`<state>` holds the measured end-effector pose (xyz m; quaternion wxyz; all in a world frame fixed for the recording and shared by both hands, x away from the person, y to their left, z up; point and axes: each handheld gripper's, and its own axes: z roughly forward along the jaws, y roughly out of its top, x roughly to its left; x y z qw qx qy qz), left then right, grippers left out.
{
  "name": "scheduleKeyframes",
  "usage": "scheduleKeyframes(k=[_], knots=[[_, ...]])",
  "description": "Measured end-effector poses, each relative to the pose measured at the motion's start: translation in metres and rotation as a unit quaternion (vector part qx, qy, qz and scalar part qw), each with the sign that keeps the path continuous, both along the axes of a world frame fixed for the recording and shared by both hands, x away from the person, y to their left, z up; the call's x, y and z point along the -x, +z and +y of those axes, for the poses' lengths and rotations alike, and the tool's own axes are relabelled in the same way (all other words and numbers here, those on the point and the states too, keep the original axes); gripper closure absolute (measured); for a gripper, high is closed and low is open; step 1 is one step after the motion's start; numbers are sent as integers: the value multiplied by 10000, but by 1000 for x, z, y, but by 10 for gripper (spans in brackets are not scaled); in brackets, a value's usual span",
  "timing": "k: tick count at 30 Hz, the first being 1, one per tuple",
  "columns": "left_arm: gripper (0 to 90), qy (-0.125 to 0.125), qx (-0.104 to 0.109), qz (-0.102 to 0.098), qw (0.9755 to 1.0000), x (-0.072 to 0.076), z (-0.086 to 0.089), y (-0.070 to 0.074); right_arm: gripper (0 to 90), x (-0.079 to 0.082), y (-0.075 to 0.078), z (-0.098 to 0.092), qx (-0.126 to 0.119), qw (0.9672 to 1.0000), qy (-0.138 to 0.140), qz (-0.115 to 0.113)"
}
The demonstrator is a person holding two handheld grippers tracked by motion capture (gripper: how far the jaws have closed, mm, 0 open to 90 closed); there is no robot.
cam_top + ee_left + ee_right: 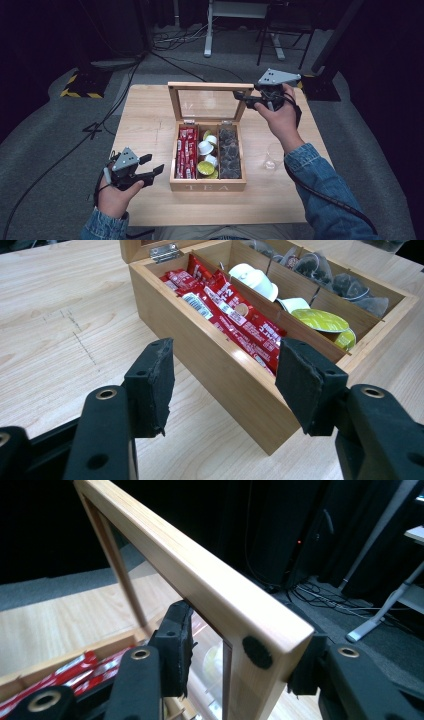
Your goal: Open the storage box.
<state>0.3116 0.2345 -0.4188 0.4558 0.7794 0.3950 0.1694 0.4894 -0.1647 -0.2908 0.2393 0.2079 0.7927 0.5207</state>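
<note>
On the wooden table (150, 125) the tea box (207, 186) stands open; the right gripper (235, 655) pinches its glass lid (200, 575) between its jaws; the left gripper (222, 385), jaws spread, waits just beside the box; contents seem untouched.

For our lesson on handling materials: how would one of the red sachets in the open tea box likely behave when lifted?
The red sachets look thin, flat and glossy, so probably light, floppy and a little slippery. They stand packed tightly in the left compartment of the tea box, so pulling one may drag its neighbours.
</note>
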Motion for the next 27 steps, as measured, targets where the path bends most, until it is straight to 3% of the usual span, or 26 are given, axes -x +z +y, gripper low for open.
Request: scheduleKeyframes(k=[6,13,19,27], knots=[[395,0,18,34,10000,-4,1,-2,497,-19,-1,4,-163,9995,-258,19],[391,-90,-45,76,9999,-8,-1,-4,419,-38,-16,20,322,9986,-373,189],[389,-121,-38,125,9998,-9,-3,-7,406,-53,-36,20,69,9971,-585,488],[388,-107,-32,140,9998,-9,-1,-8,388,-68,-45,21,15,9962,-691,539]])
